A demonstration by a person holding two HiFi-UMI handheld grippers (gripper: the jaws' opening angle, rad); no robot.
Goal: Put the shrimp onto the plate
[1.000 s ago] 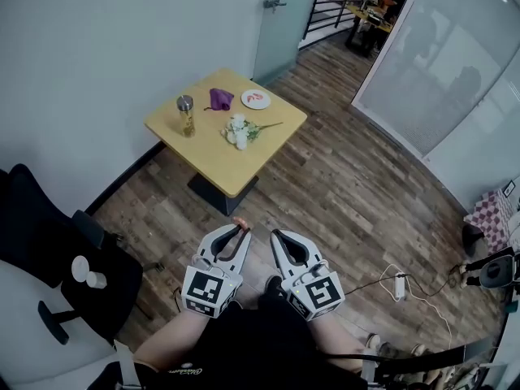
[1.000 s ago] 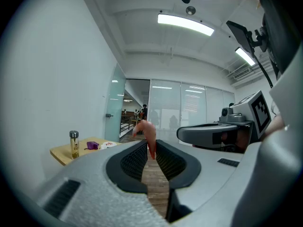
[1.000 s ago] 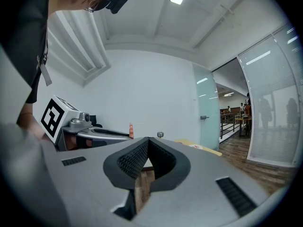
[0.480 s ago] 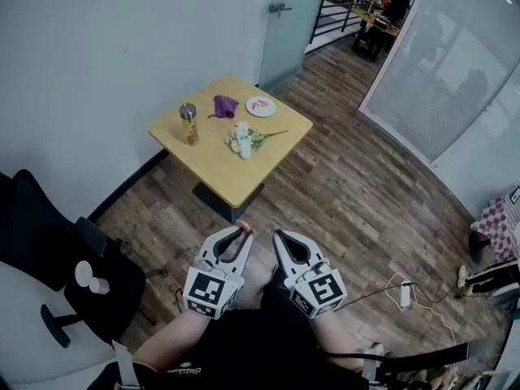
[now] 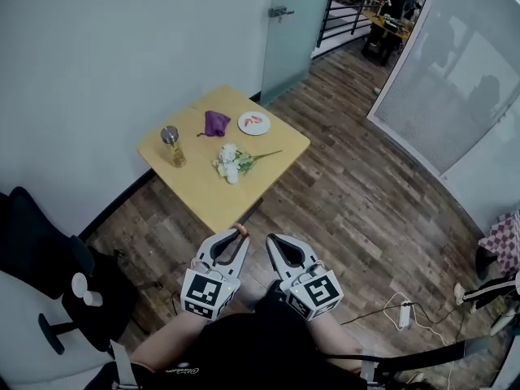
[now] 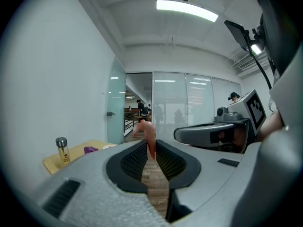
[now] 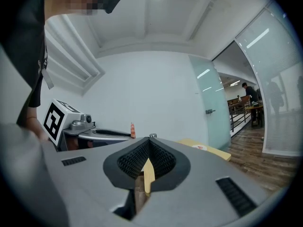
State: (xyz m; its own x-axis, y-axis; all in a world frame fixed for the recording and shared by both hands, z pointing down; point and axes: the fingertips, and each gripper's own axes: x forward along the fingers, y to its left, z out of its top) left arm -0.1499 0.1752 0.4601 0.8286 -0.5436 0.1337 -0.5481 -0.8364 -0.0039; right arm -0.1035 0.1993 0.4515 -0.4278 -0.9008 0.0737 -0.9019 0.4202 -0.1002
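Observation:
A pink shrimp (image 5: 240, 229) sticks up from the tips of my left gripper (image 5: 240, 234), which is shut on it; in the left gripper view the shrimp (image 6: 149, 132) stands between the closed pads. My right gripper (image 5: 273, 239) hangs beside it, shut with nothing in it. Both are held low over the wooden floor, just short of the near corner of a yellow table (image 5: 203, 193). At the table's far side lies a white plate (image 5: 246, 127) with red shrimp on it. From the right gripper view the plate (image 7: 201, 147) shows small on the table's edge.
On the table stand a bottle (image 5: 171, 145), a purple cloth (image 5: 215, 123) and white flowers (image 5: 230, 163). A black chair (image 5: 49, 258) is at the left. A power strip and cable (image 5: 404, 315) lie on the floor at the right. A glass door (image 5: 288, 23) is behind the table.
The table sits lower and nearer in the head view, its near corner now close to the gripper tips. Both grippers keep their pose, the shrimp still held.

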